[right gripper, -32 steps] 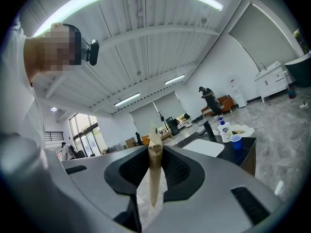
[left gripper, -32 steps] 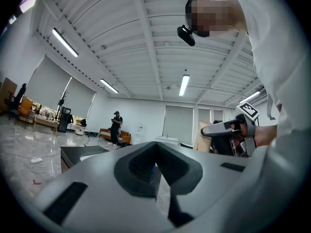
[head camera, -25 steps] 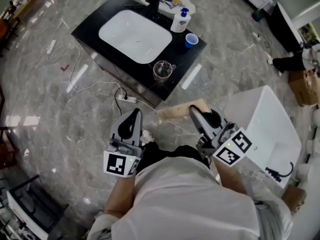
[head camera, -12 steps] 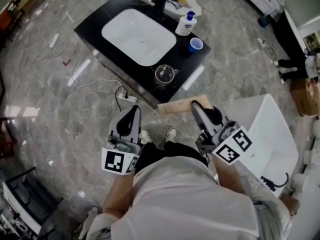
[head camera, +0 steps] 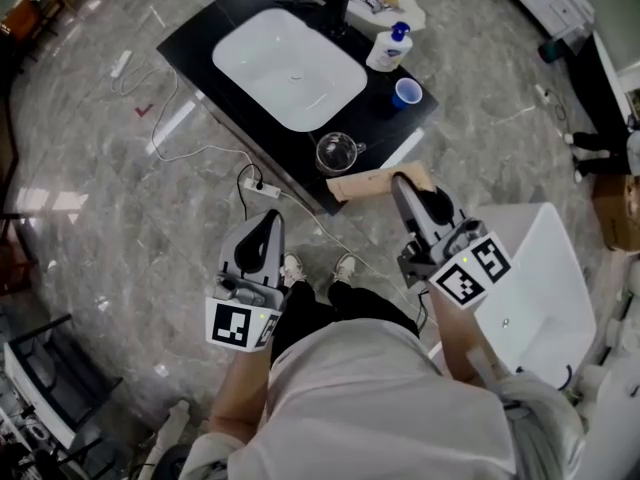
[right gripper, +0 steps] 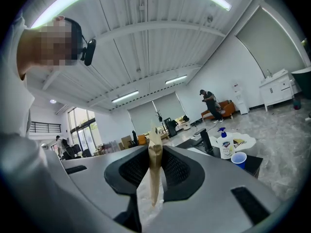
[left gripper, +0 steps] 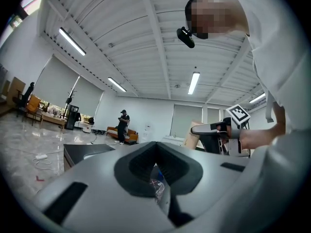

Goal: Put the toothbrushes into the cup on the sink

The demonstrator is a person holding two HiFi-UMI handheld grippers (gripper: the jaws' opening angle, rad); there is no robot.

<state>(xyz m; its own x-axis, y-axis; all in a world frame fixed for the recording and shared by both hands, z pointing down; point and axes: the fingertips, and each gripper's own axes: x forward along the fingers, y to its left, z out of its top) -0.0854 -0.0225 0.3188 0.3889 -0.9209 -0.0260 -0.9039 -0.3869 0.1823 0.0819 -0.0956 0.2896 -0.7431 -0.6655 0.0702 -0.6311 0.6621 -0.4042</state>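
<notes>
Glass cup upright; sink counter's near edge

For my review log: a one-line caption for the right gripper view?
Right gripper jaws shut on a flat tan paper packet, black sink counter with white pump bottle and blue plastic cup beyond.

Floor looks polished stone, sink top glossy black, cup clear glass, packet perhaps brown paper.

White shirt, black trousers, pale shoes; left gripper and right gripper grey-bodied, each with a black-and-white square-marker cube.
</notes>
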